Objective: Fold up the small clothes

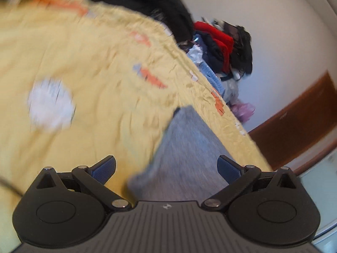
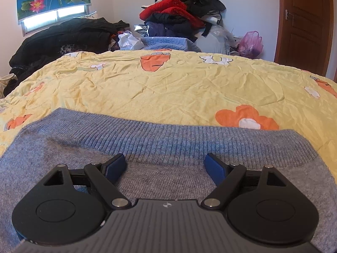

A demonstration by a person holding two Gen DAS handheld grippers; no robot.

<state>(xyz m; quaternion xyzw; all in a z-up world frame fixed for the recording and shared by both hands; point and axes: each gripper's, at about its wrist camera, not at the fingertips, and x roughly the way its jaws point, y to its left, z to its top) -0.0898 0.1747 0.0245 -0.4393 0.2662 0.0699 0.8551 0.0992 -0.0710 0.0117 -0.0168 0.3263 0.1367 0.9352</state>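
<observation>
Garment: a grey-blue knitted sweater (image 2: 168, 147) is laid flat on the yellow flowered bedspread (image 2: 168, 84), at the near edge of the bed, well apart from the clothes heap (image 2: 181, 10) at the far edge.

Right gripper: the right gripper (image 2: 165, 166) is held low over the sweater body, just short of the ribbed band (image 2: 168, 130); the blue pads (image 2: 115, 166) are spread wide and nothing is held between them.

Left gripper: the left gripper (image 1: 166, 168) is seen in a blurred, tilted view; its fingers are also apart and empty, with a narrow strip of the grey knit (image 1: 185, 147) lying ahead of them, near the side edge of the bed.

Step in hand: judged to be the approach for a grasp on the sweater, with no fold yet made.

Doing it well: the ribbed edge should be pinched through both layers, close to its two ends, so that the cloth can be lifted evenly and not be dragged into wrinkles across the bedspread.

Long axis: the ribbed band runs left to right across the right view, parallel to the near edge of the bed.

Pointing: the band faces the far edge; whether it is hem or neckline cannot be told.

Strip in left view: sleeve or side panel, which cannot be told.
</observation>
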